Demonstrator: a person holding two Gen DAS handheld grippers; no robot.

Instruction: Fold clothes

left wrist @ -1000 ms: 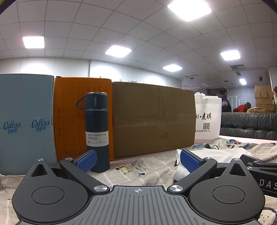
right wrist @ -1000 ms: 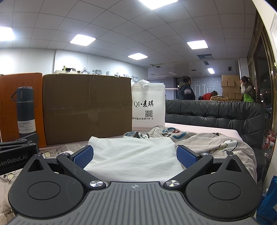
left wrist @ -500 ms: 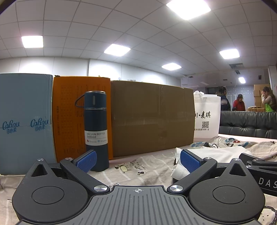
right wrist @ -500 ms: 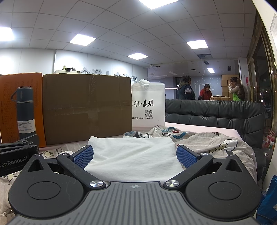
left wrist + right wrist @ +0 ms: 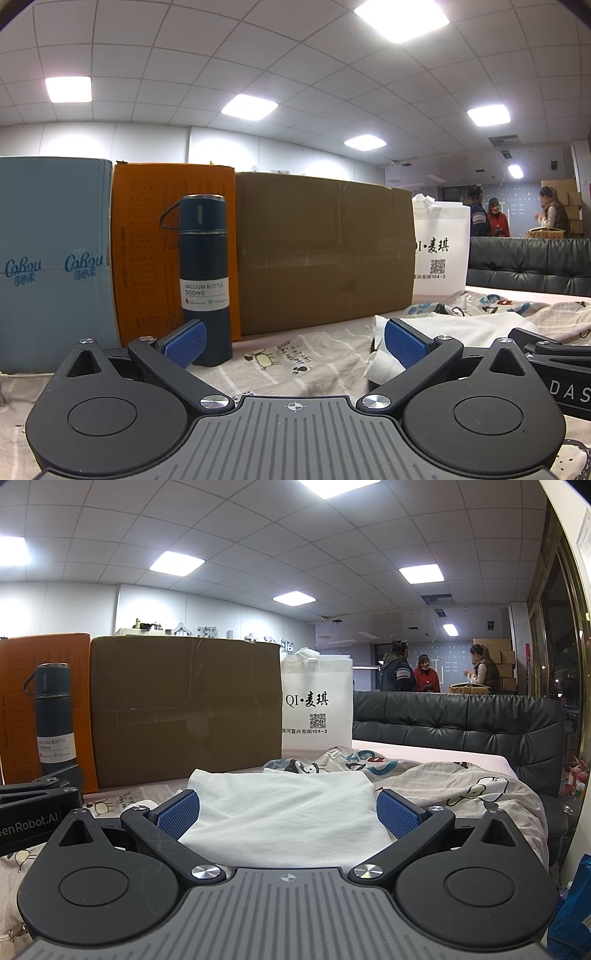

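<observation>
Shirt (image 5: 284, 808), white, lies flat before your right claw (image 5: 288, 814); both claws spread, left claw (image 5: 294, 341) beside shirt's edge.

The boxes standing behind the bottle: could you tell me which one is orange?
The middle box, directly behind the vacuum bottle; its neighbours are pale blue and brown.

Left tool (image 5: 293, 341) and right tool (image 5: 288, 812) sit level, jaws spread wide.

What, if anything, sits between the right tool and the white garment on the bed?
Nothing visible. The open right tool faces the flat white cloth garment directly, its blue pads either side of it. The dark blue vacuum bottle and brown cardboard box stand behind and to the left, clear of the approach.
</observation>
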